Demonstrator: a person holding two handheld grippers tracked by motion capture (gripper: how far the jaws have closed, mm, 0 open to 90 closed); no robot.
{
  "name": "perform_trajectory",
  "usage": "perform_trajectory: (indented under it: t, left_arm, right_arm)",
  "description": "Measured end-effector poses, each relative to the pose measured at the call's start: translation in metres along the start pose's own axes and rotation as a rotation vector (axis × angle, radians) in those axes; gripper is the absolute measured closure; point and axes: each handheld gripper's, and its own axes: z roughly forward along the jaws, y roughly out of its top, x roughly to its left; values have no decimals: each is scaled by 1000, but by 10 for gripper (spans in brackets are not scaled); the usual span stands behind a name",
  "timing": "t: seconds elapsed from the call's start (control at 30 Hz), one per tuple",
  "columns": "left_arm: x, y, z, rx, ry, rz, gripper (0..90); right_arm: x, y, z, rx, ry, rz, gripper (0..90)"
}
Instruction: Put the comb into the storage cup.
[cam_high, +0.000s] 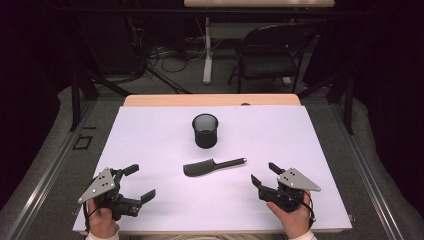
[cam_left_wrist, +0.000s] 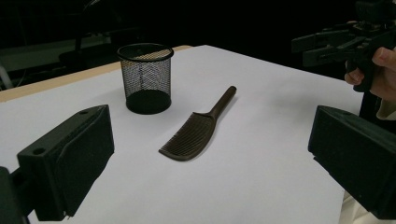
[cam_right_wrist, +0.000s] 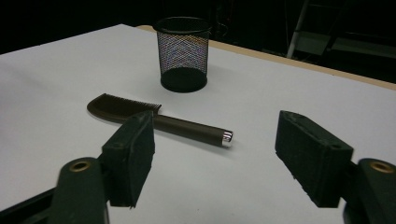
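Both grippers parked at the near edge, comb lying loose between them and a bit farther in.

Nearest the camera, the left gripper (cam_high: 134, 183) and right gripper (cam_high: 264, 175) are held spread, nothing pinched in either. The comb (cam_high: 212, 165) is laid flat on the white table (cam_high: 150, 140), its long axis running across, toothed end toward the left gripper, silver-tipped handle toward the right one. Seems like the right gripper is placed nearer, with the handle tip just ahead of its jaws and slightly to the inside, so a grab from that side is probably favoured. The mesh cup (cam_high: 205, 130) is stood upright behind the comb, apart from it. Nothing is seen blocking the path.
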Motion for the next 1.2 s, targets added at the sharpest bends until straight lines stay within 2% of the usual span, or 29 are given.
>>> perform_trajectory:
  t: [0.4,0.5,0.67,0.8,0.97,1.2]
  left_arm:
    - [-4,-2,0,12,3,3,3]
    - [-4,-2,0,11,7,0,4]
    - [-4,-3,-1,11,9,-7,3]
    - [-4,-3,-1,9,9,-10,3]
    - [-4,-3,-2,3,12,-12,3]
    - [-4,-3,-3,0,17,-16,4]
  right_arm:
    - [-1,-1,5,30,-18,6,410]
    - [0,1,7,35,-8,8,443]
    - [-1,4,13,46,5,30,453]
    - [-1,6,17,83,2,52,489]
    - [-3,9,23,104,14,71,519]
    - [-5,16,32,125,19,82,544]
